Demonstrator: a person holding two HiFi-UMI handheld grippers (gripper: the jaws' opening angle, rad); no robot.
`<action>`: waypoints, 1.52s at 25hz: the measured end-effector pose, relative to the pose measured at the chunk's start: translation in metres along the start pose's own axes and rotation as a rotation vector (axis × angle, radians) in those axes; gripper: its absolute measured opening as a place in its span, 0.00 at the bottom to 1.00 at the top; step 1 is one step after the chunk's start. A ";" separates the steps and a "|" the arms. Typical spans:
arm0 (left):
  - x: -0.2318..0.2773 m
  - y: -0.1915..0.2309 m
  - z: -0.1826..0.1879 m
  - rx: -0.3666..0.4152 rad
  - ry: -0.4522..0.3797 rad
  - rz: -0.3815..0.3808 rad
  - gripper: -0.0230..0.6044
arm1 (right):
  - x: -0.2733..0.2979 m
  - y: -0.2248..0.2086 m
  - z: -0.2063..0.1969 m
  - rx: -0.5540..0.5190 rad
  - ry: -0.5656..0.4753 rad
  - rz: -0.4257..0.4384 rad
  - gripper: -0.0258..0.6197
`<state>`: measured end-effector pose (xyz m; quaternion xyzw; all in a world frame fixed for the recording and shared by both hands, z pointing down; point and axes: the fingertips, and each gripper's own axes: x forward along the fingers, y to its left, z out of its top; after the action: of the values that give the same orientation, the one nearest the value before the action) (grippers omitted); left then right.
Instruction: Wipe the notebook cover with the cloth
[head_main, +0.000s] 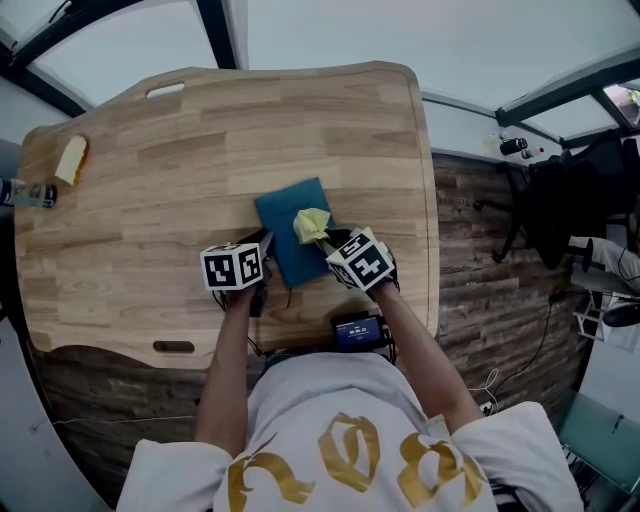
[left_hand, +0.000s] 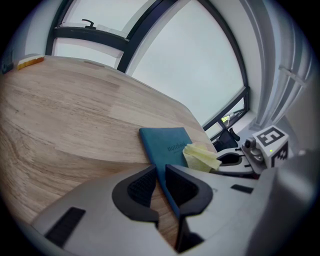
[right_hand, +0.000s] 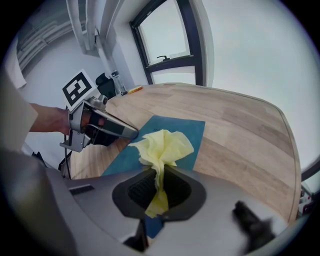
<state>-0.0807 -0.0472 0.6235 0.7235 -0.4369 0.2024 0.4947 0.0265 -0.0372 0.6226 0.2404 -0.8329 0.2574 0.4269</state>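
— Right tool?
— Clamped on the yellow cloth, which rests on the near right part of the teal notebook. Bare cover lies ahead and leftward, its long axis running away from the person.
— Left tool?
— Jaws nearly together at the notebook's left edge, probably steadying it. One notebook, one cloth, mid-counter.

We wear a white gold-printed T-shirt; our grey left hand-held gripper and right hand-held gripper bear black-and-white marker cubes.
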 end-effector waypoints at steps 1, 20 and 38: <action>0.000 0.000 0.000 0.000 -0.001 -0.001 0.14 | 0.001 -0.003 0.004 -0.002 -0.008 -0.012 0.10; -0.001 -0.001 0.001 0.009 0.000 0.003 0.14 | 0.018 -0.031 0.054 -0.110 -0.087 -0.202 0.10; 0.001 0.000 0.002 0.008 -0.007 0.014 0.14 | 0.021 0.022 0.036 -0.177 -0.083 -0.024 0.10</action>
<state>-0.0808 -0.0495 0.6236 0.7232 -0.4429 0.2049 0.4887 -0.0198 -0.0473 0.6171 0.2220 -0.8664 0.1676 0.4146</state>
